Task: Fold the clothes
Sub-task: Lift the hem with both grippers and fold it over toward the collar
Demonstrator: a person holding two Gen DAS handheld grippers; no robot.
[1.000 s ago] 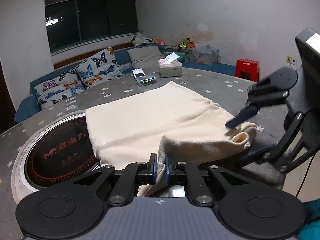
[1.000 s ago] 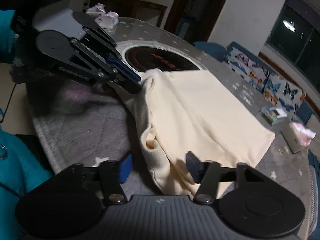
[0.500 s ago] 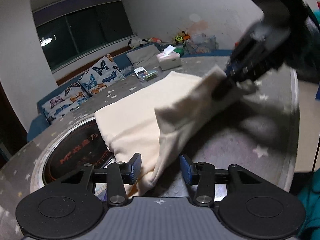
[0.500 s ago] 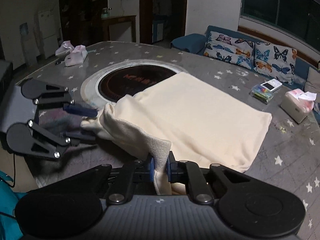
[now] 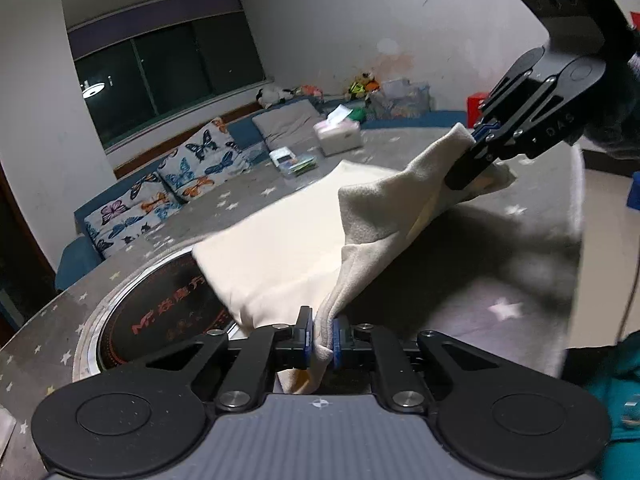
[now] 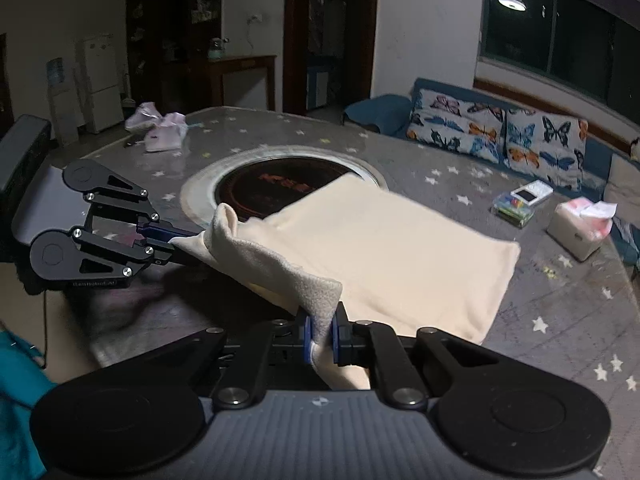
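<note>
A cream garment [image 5: 280, 248] lies folded on the grey star-patterned table [image 5: 500, 280], partly over a round black hob. In the left wrist view my left gripper [image 5: 322, 332] has its jaws closing, and the blue pads pinch the garment's near edge. My right gripper [image 5: 466, 156] is shut on the other near corner and holds it raised above the table. The right wrist view shows the right gripper [image 6: 321, 332] shut on a grey-cream fold of the garment [image 6: 380, 248], while the left gripper [image 6: 188, 242] grips the corner at the left. The near edge hangs stretched between both grippers.
The round black hob [image 6: 272, 184] is set in the table's middle. A tissue box [image 6: 580, 232] and a small box of items [image 6: 520, 204] lie at the far right, pink bags [image 6: 160, 132] at the far left. Butterfly cushions [image 6: 496, 128] line a sofa behind.
The left jaws were shut on the cloth, opened half a second ago and are shut on it again. The right jaws went from open to shut on the edge and lifted it.
</note>
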